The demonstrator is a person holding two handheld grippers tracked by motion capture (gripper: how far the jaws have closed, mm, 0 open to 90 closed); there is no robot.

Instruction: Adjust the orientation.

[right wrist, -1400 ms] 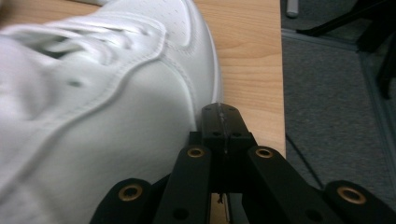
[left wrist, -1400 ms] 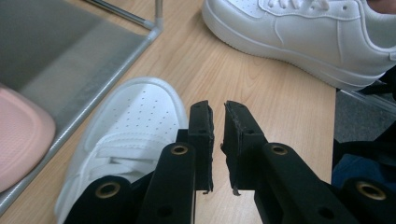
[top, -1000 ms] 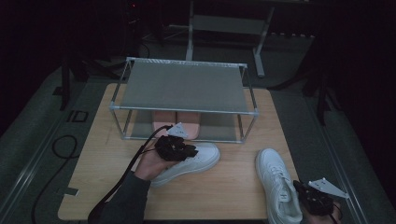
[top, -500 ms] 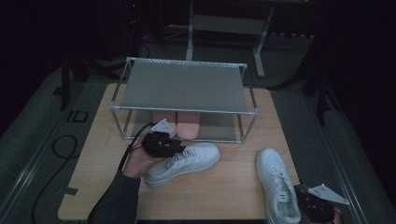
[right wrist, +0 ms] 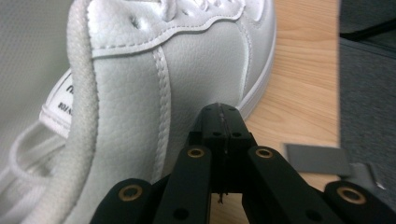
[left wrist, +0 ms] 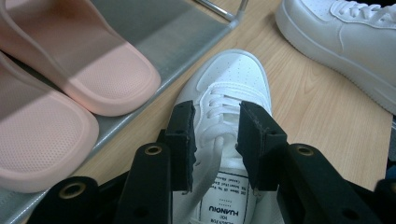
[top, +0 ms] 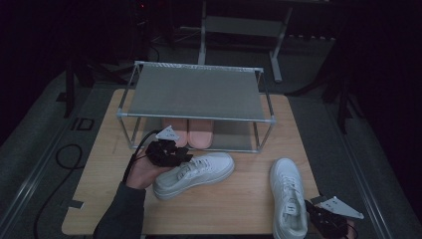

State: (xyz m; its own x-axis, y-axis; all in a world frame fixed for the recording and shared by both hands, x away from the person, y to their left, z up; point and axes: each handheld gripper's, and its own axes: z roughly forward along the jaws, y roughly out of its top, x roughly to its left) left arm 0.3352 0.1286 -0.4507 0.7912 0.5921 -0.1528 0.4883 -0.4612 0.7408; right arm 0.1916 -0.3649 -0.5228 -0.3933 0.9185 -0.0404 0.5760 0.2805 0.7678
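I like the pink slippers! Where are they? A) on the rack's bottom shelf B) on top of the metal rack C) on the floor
A: the pair of pink rubber slippers sits side by side on the lower shelf of the grey metal rack, under its top.

Left gripper: held in the left hand, the dark-sleeved forearm entering from the lower edge; its jaws stand parted and have just been opening. Right gripper: low at the near right corner in the high view, jaws closed flat together, nothing between them
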